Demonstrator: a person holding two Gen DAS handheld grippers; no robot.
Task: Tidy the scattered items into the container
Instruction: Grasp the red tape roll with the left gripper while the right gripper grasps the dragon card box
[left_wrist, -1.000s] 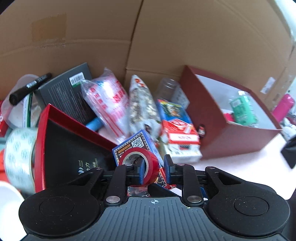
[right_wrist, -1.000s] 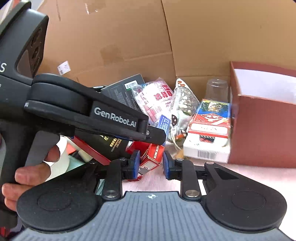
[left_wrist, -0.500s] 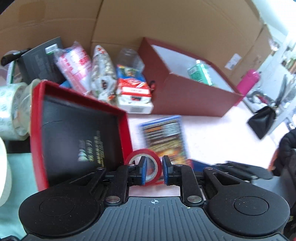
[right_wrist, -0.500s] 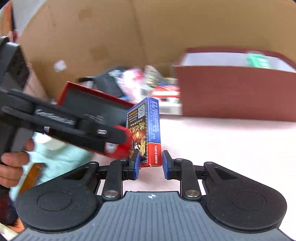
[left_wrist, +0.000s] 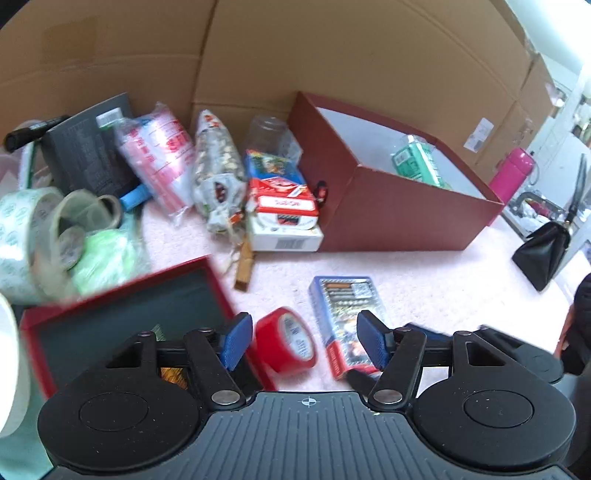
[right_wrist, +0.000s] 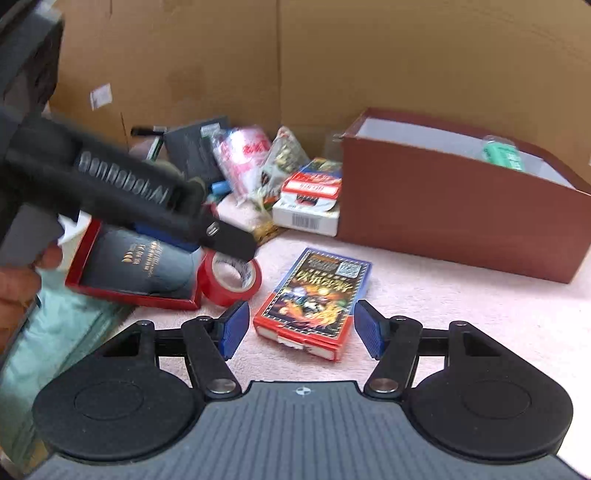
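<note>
The left gripper (left_wrist: 301, 341) is opening, its blue pads clear of the red tape roll (left_wrist: 286, 341) lying on the pink tabletop (left_wrist: 424, 280) between them. The right gripper (right_wrist: 299, 326) is opening too (nothing pinched), the card box (right_wrist: 314, 299) flat between its pads. The maroon container (right_wrist: 454, 206) stands beyond, well apart.

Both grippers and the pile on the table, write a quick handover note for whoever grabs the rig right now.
Left gripper: jaws opening, red tape roll lying loose between them on the table.
Right gripper: jaws opening, card box lying flat between them, pads clear.
Container: only a green packet visible inside.
Left to do: tape, card box and the heap of packets beside the container still out.
</note>
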